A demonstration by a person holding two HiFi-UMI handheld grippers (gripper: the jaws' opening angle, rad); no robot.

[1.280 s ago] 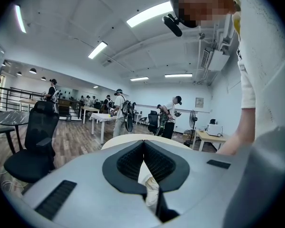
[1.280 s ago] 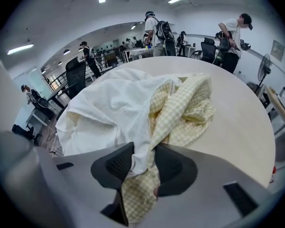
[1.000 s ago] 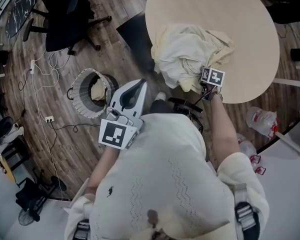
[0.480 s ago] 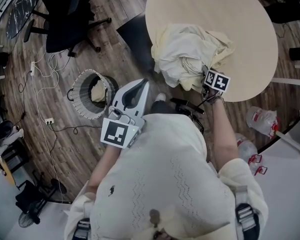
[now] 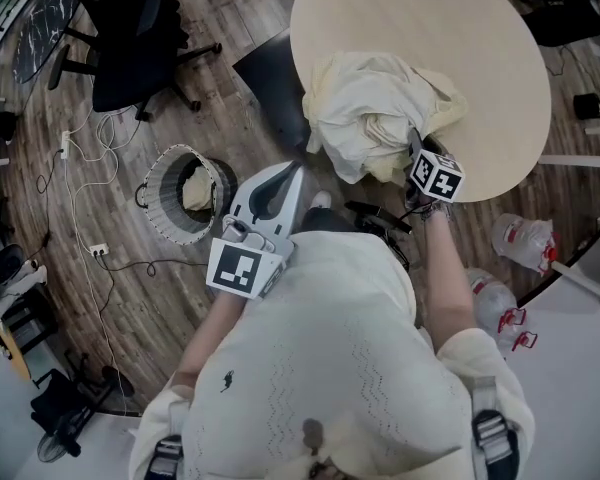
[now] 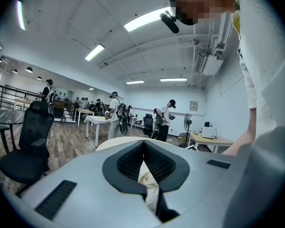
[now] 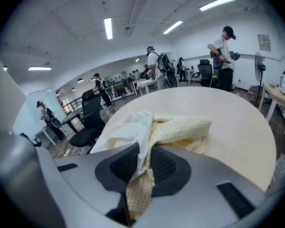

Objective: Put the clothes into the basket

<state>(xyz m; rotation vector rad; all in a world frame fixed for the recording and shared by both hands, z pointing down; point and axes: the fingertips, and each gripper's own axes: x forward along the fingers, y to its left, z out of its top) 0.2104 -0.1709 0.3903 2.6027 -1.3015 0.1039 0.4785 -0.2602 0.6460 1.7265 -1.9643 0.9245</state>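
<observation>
A pile of cream and pale yellow clothes [image 5: 368, 111] lies on the near side of the round table [image 5: 430, 23]. My right gripper [image 5: 417, 148] is at the pile's right edge, shut on a fold of white and yellow checked cloth [image 7: 143, 127] that runs up between its pads. My left gripper [image 5: 296, 168] is held over the floor just left of the pile, shut, with nothing in it; the cloth [image 6: 149, 184] shows behind its closed pads. The round basket [image 5: 163, 203] stands on the floor to the left, with a cream garment [image 5: 198, 184] inside.
A black office chair [image 5: 130, 28] stands beyond the basket. Cables and a power strip [image 5: 98, 238] lie on the wooden floor at left. A dark seat [image 5: 270, 68] sits under the table's left edge. Plastic bottles [image 5: 525, 240] lie at right. Other people stand among desks in both gripper views.
My right gripper has risen with the cloth fold in it, pulling that edge of the pile up. My left gripper has edged slightly toward the table.
</observation>
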